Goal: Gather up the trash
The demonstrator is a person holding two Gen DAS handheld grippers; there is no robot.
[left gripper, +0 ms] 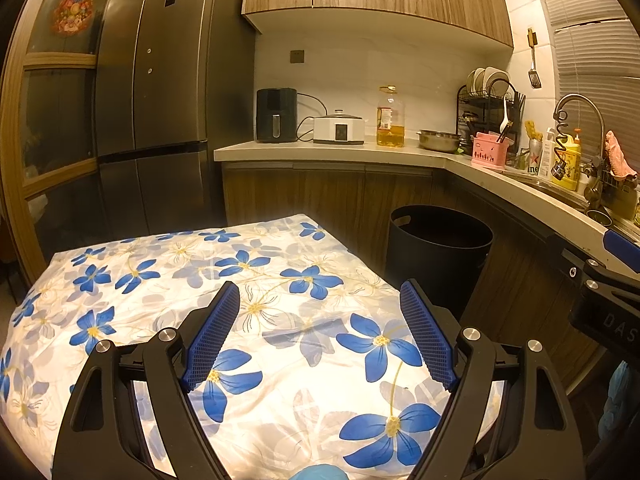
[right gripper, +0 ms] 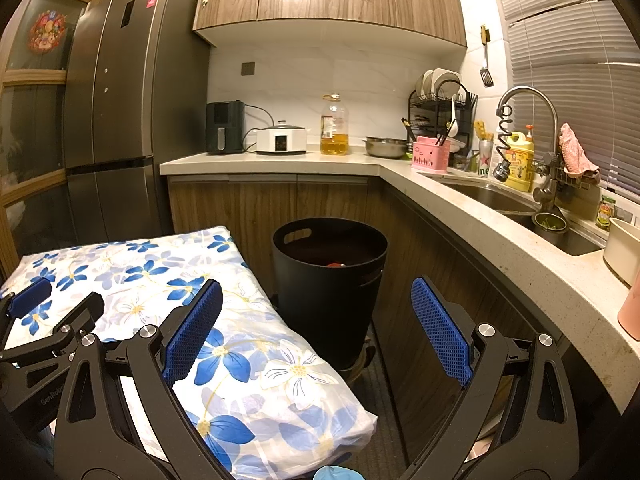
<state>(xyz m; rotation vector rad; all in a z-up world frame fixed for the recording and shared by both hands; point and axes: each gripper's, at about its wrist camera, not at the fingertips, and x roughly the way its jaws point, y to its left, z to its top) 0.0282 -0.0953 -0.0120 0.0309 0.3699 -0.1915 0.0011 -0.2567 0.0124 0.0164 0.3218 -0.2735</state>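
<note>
Bin first: the black trash bin [right gripper: 330,280] stands on the floor in the corner where the 2 runs of kitchen counter [right gripper: 460,204] meet, just beside the far right edge of the flowered cloth [right gripper: 256,360] that covers the table. From the right wrist view it sits ahead of the right gripper [right gripper: 316,332], framed between that gripper's 2 blue pads [right gripper: 440,332], well apart from them and lower down. Something red shows at the bottom of the bin (too small to tell what it is). From the left wrist view the same bin [left gripper: 440,256] lies ahead and to the right, beyond the table's corner.

The left gripper [left gripper: 320,332] hovers over the cloth [left gripper: 280,320] with its jaws spread wide; nothing sits between its ribbed blue pads [left gripper: 214,336], and they touch nothing. The right gripper is likewise wide open and empty, its left finger over the cloth's edge and its right finger over the floor beside the lower cabinets [right gripper: 420,280]. Each gripper shows at the edge of the other's view: the left one at the left margin of the right wrist view, the right one at the right margin of the left wrist view.

A blue-gloved hand [right gripper: 336,474] peeks in at the bottom of the right wrist view. No loose trash shows on the cloth.
</note>
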